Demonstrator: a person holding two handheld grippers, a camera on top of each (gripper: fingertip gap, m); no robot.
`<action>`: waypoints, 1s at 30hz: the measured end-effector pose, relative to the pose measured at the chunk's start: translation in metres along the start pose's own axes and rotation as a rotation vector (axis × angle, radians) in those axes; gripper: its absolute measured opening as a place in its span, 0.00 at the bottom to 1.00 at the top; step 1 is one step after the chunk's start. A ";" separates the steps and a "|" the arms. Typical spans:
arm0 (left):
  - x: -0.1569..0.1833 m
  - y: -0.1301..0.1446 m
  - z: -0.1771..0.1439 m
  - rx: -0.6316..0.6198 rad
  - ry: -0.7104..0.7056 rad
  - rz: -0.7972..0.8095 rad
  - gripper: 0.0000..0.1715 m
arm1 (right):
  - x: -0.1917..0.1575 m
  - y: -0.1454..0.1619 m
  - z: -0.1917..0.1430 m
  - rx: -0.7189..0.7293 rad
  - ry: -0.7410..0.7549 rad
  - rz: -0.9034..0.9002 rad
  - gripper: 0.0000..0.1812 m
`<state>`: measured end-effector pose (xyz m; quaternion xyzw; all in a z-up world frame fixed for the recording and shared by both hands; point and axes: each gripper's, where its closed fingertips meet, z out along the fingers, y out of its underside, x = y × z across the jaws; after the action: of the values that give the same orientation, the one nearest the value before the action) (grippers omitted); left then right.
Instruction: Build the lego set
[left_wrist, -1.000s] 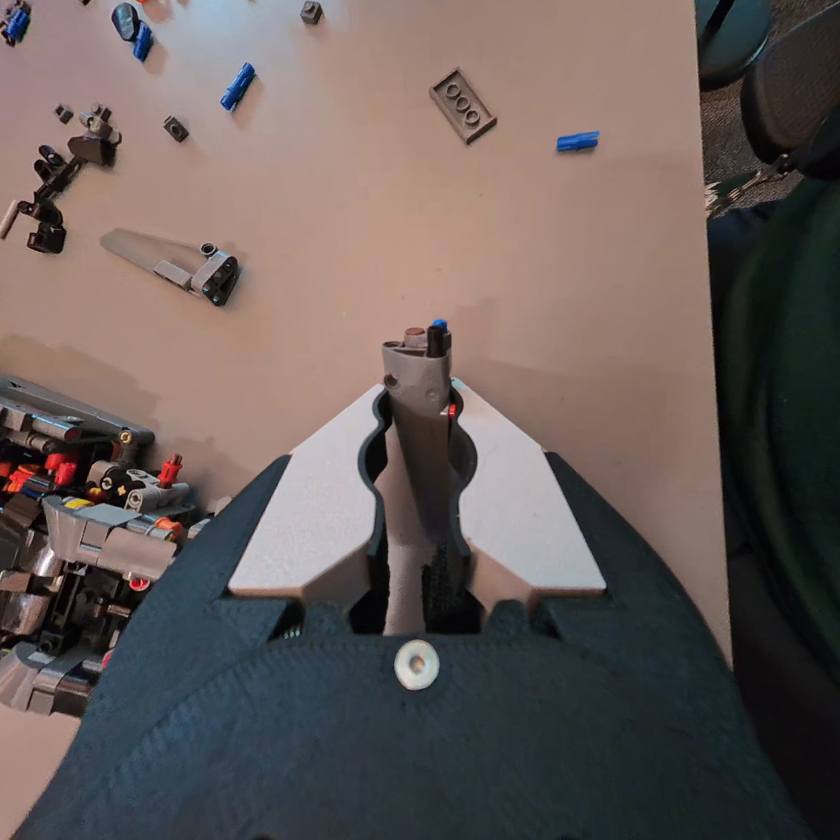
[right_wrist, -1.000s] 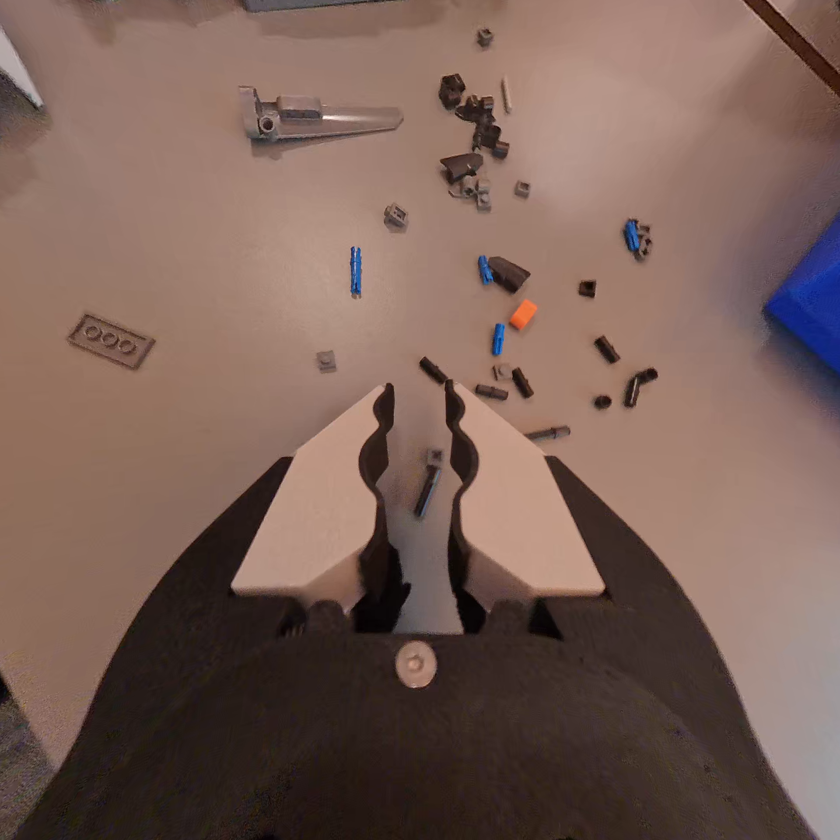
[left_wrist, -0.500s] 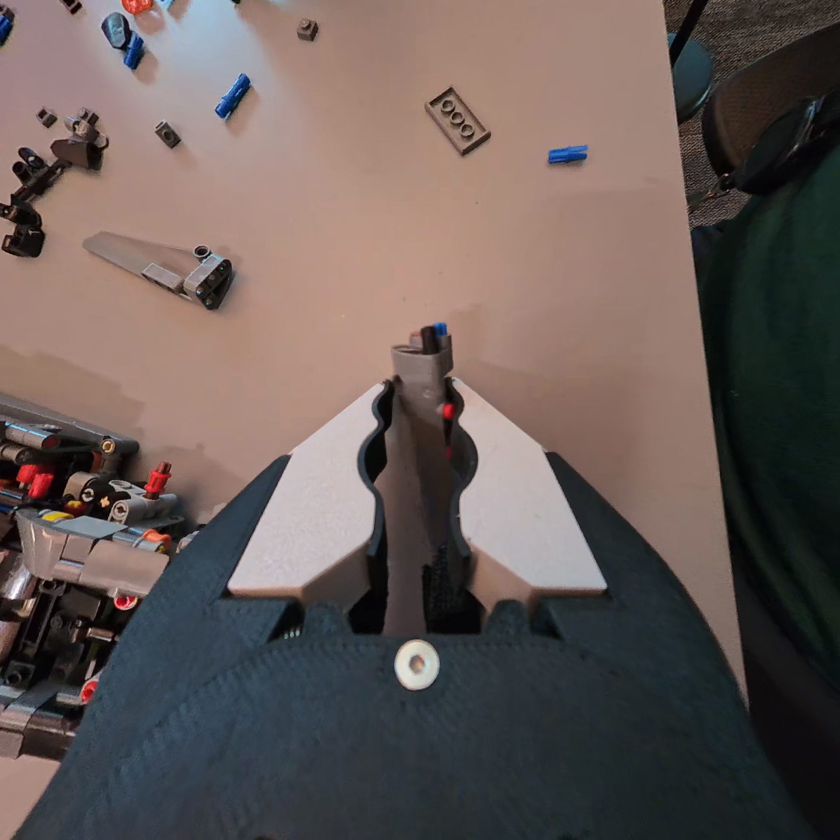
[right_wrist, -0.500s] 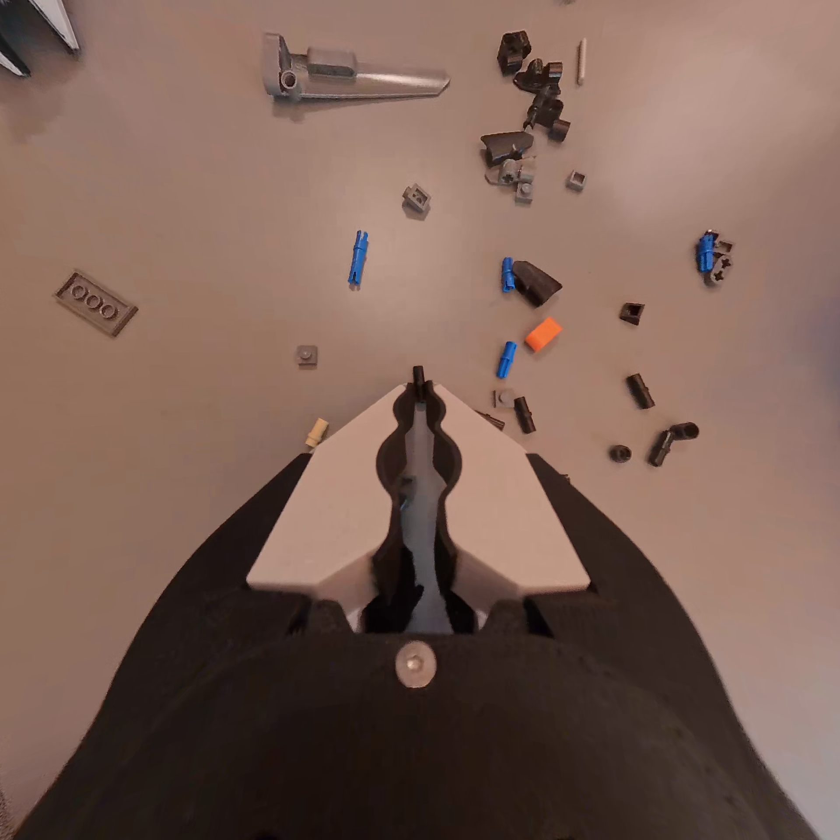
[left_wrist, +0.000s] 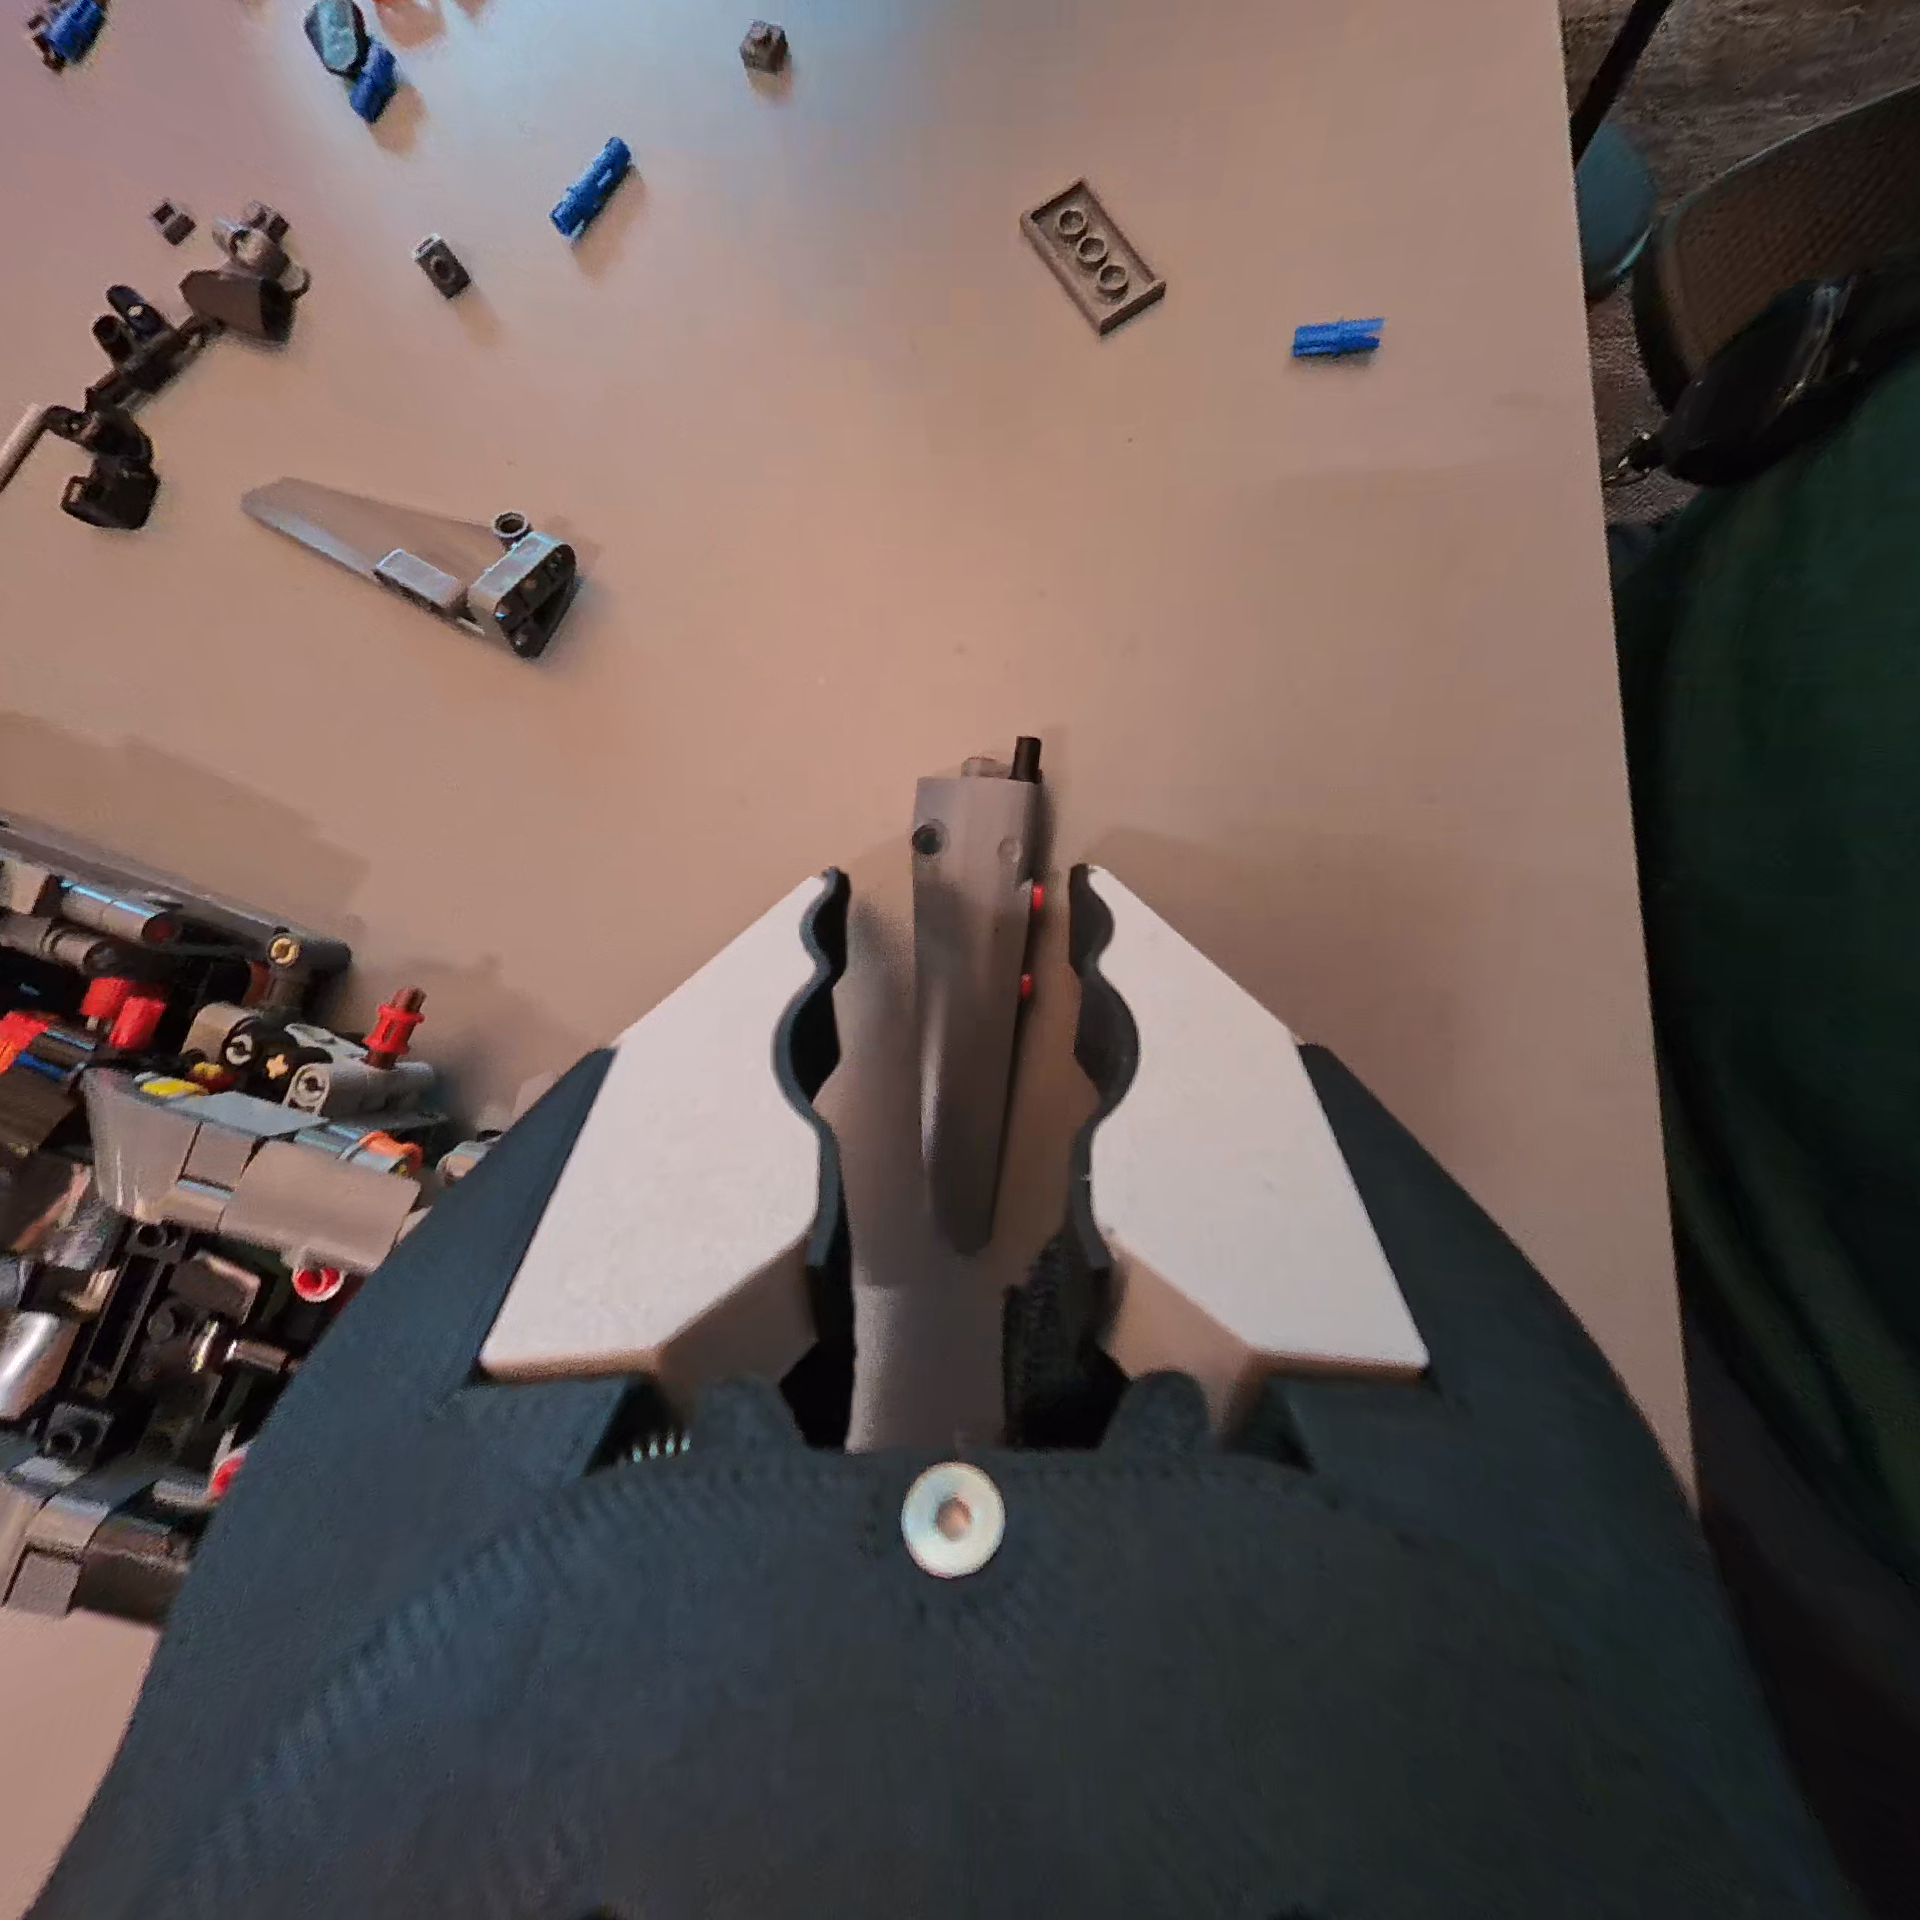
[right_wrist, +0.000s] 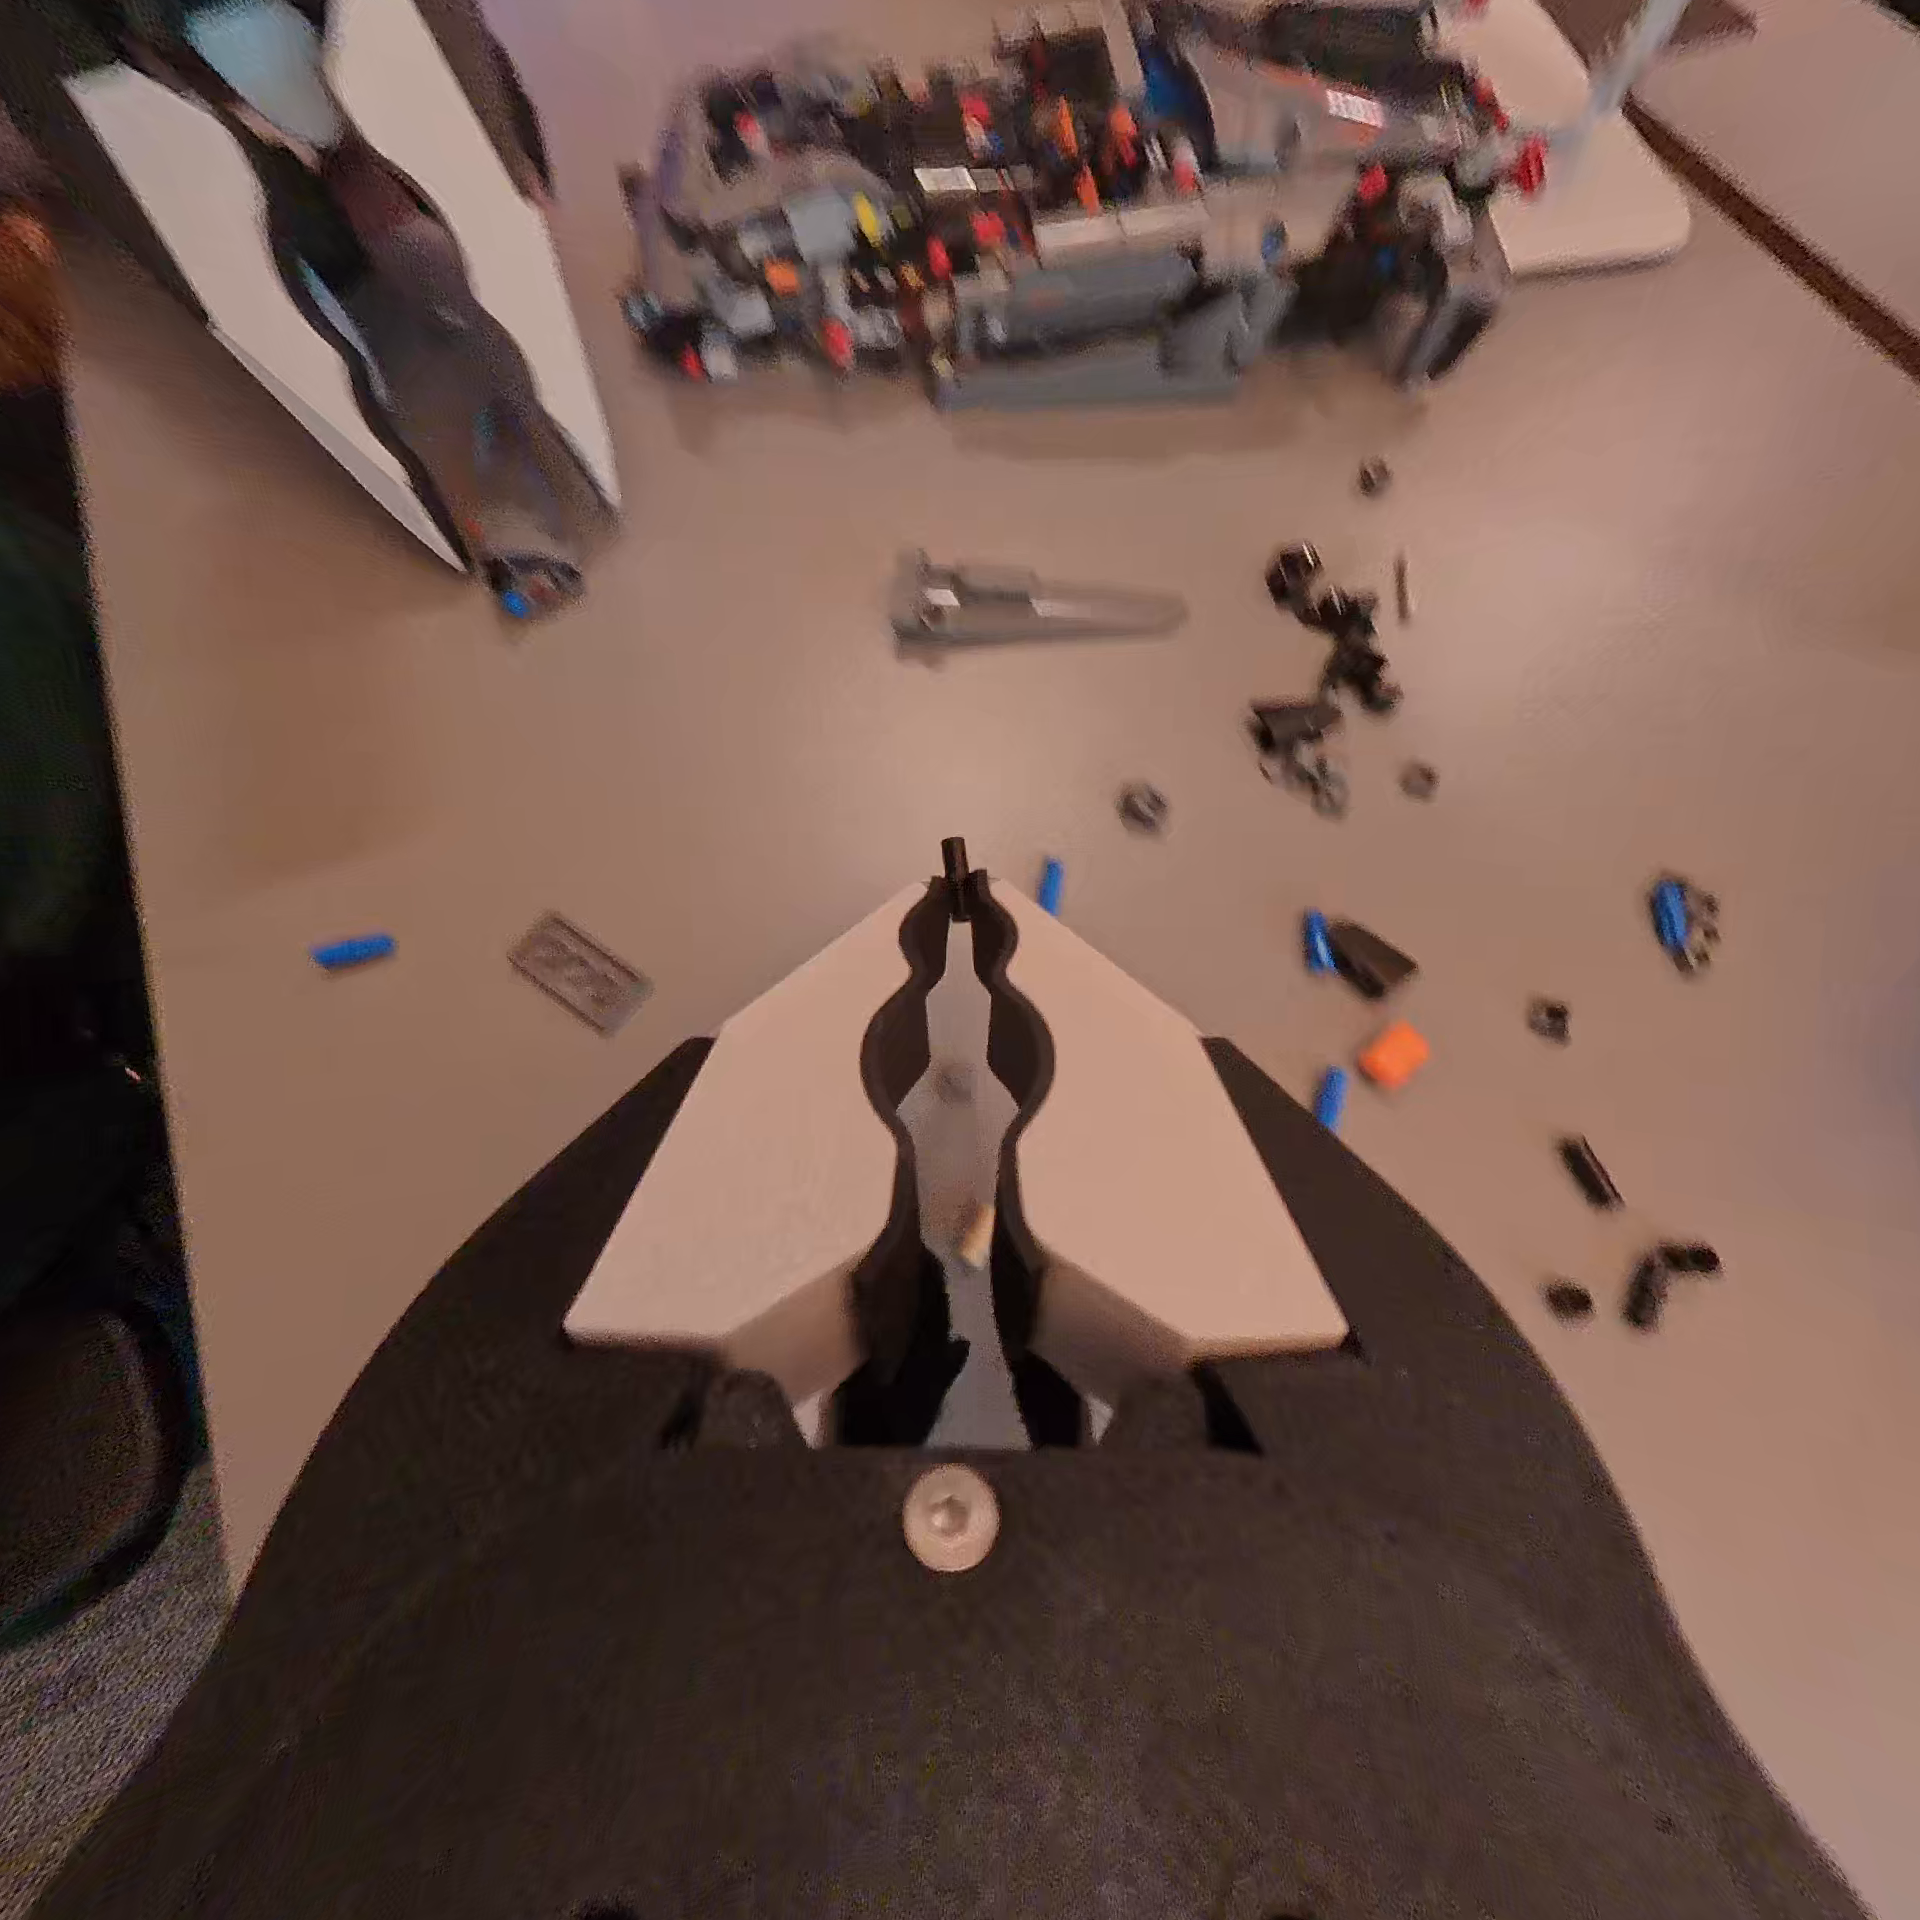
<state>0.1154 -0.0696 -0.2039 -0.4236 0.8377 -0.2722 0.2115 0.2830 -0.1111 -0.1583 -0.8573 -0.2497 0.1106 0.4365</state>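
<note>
The left gripper (left_wrist: 951, 883) is spread around a grey wing assembly (left_wrist: 971, 997); the right gripper (right_wrist: 957, 885) is pinched on a black pin (right_wrist: 954, 878). A grey plate (right_wrist: 578, 971) and blue pins (right_wrist: 351, 950) are scattered nearby.

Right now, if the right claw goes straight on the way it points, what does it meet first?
Probably the grey wing piece lying just ahead, though blur leaves the depth unclear.

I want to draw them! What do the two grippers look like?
The left gripper and the right gripper look the same: a wide, rough black body with a silver screw in the middle, and two pale, flat, pointed fingers that make a triangle. The fingers' inner edges are black and wavy. No cables show.
</note>
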 end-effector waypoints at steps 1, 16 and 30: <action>-0.002 -0.002 -0.003 0.015 -0.016 -0.004 0.25 | -0.009 -0.010 0.003 0.029 -0.021 -0.006 0.01; -0.021 -0.086 -0.023 0.184 -0.430 0.422 0.14 | -0.092 -0.074 0.048 0.151 -0.515 0.156 0.01; -0.029 -0.092 -0.027 0.212 -0.492 0.424 0.02 | -0.085 -0.089 0.047 0.242 -0.638 0.296 0.01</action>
<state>0.1697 -0.0835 -0.1212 -0.2685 0.7980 -0.1972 0.5022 0.1616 -0.0793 -0.1174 -0.7486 -0.2315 0.4630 0.4143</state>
